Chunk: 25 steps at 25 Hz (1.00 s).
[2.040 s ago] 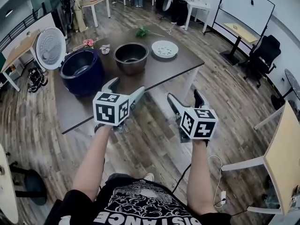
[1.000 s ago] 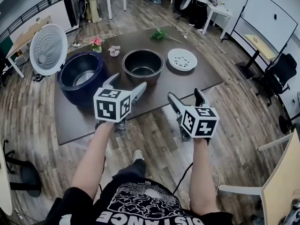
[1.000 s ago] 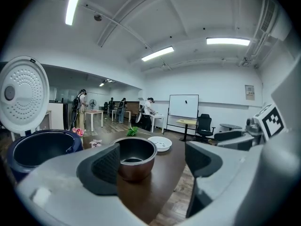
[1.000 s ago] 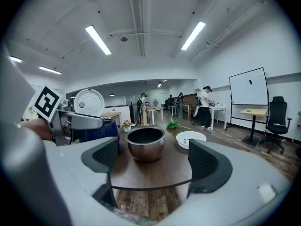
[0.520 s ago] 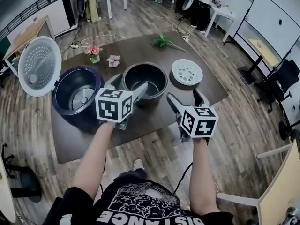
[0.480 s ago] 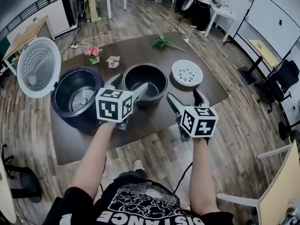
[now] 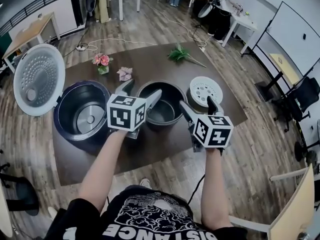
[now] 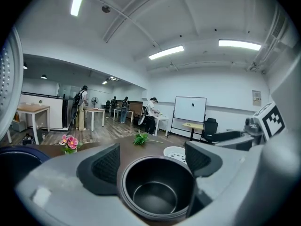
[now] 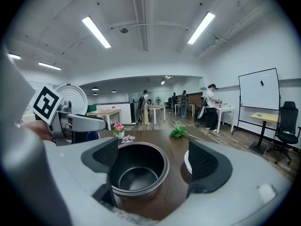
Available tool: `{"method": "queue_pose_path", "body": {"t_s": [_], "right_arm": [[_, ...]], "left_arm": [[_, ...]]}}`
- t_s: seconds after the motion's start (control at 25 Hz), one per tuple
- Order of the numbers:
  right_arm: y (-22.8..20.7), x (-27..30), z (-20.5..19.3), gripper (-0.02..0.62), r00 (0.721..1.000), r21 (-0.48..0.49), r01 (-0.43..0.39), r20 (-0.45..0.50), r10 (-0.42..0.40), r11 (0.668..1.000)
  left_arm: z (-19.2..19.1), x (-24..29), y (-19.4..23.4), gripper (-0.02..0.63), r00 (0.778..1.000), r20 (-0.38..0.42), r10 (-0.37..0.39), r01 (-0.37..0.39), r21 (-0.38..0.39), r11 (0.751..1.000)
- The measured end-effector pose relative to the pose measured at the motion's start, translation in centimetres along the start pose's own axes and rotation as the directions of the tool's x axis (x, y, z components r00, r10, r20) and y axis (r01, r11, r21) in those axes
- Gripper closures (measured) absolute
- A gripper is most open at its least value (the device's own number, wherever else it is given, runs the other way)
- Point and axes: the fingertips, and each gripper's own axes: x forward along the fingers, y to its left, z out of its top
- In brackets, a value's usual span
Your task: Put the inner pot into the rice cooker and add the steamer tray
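table (image 7: 150, 64): dark wood, bears everything below.
rice cooker (image 7: 75, 109): at its left end, lid (image 7: 39, 79) raised.
inner pot (image 7: 167, 106): on the table, just right of the cooker.
steamer tray (image 7: 205, 89): white, right of the pot.
my left gripper (image 7: 142, 89), my right gripper (image 7: 197, 104): jaws spread, clamping nothing, by the pot's near rim.

Black T-shirt (image 7: 150, 216), white print, grey left gripper (image 7: 143, 87), right gripper (image 7: 197, 102), square-marker cubes (image 7: 125, 112), dark ribbed jaws

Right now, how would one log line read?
left gripper: jaws open | right gripper: jaws open | inner pot: on table, ungripped | rice cooker: open, empty | steamer tray: on table
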Motion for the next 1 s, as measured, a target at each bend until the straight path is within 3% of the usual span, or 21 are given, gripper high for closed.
{"method": "queue_pose_path", "body": {"t_s": [0.4,0.6,1.0], "right_arm": [[0.2,4.5,0.0,0.140,0.998,-0.018,-0.064,-0.010,0.064,0.998],[-0.9,6.4,-0.2,0.140,0.992,-0.031,-0.128,-0.015,0.128,0.991],[-3.4,10.7,0.8,0.140,0.946,-0.079,-0.322,-0.062,0.318,0.943]], "left_arm": [[0.1,1.5,2.5,0.170,0.999,0.011,0.051,-0.051,0.012,0.999],[-0.3,1.8,3.3,0.170,0.991,0.018,0.130,-0.130,0.000,0.992],[-0.6,3.1,3.4,0.172,0.943,0.003,0.334,-0.333,-0.051,0.941]]}}
